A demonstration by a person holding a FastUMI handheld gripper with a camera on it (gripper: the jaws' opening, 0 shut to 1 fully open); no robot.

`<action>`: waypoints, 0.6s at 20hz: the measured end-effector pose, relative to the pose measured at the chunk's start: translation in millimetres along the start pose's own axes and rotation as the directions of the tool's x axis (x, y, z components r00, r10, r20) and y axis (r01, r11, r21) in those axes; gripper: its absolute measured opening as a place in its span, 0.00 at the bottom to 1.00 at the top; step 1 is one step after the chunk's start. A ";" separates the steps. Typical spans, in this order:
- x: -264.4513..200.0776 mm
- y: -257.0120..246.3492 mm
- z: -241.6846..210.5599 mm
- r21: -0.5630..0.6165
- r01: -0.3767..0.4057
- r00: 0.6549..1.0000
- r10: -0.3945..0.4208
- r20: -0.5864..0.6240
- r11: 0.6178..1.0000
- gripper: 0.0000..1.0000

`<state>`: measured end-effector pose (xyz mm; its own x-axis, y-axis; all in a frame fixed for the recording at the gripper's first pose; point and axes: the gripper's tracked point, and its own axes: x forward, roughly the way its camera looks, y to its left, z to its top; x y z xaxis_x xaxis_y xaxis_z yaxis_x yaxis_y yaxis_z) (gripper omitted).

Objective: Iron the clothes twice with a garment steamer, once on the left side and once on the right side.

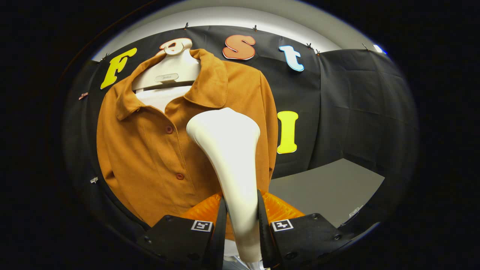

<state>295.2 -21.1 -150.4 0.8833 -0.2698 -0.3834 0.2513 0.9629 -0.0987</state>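
fingers [242, 228] tight on steamer [228, 150], grey table [326, 187] beyond

A white garment steamer [229, 157] stands upright, its head against the front of a hanging brown buttoned shirt [150, 150].

The gripper [242, 221] has two broad, angular matte housings, one on each side, from which two thin flat fingers [221, 225] run forward. Each housing carries a small square black-and-white marker tag [201, 225] near its inner front corner, with round recessed screws [314, 216] along the edges.
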 end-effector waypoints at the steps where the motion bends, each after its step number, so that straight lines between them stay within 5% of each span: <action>1: 5.8 1.1 -8.1 -0.013 0.007 1.000 -0.007 -0.027 1.000 0.42; 12: 28.6 -1.0 -102.0 -0.057 0.022 0.961 -0.036 -0.273 0.998 0.43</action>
<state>279.9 -28.9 -254.9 0.7321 -0.2921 -0.6154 0.2477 0.9557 -0.1589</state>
